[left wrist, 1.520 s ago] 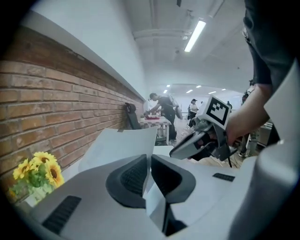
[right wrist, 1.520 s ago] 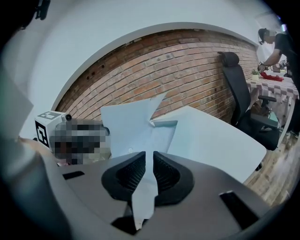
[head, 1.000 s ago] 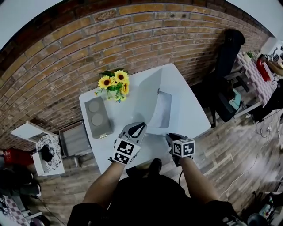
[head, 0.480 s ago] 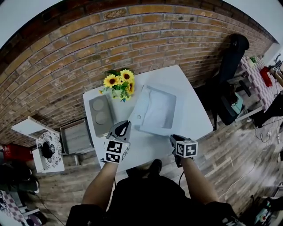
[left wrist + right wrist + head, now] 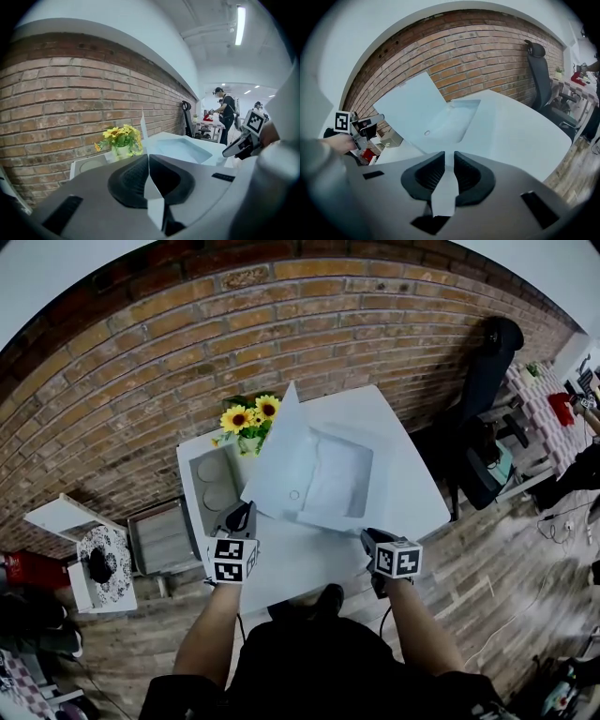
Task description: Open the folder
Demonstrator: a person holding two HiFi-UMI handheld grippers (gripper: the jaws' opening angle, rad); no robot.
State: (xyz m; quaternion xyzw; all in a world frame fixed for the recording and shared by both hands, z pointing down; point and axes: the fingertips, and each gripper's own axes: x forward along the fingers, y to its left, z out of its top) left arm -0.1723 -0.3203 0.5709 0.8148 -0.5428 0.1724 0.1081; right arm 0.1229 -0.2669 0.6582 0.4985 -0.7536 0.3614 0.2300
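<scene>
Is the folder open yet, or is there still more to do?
Partly open. Done: the left hand-held gripper is shut on a corner of the folder's cover. In hand: that cover is lifted, standing tilted above the rest of the folder, by the sunflowers. Left: probably swing it over until it lies flat on the white table. The right hand-held gripper holds nothing.

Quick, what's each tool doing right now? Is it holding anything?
Left tool: closed, pinching the folder's lifted cover.
Right tool: open just a crack, holding nothing.
</scene>
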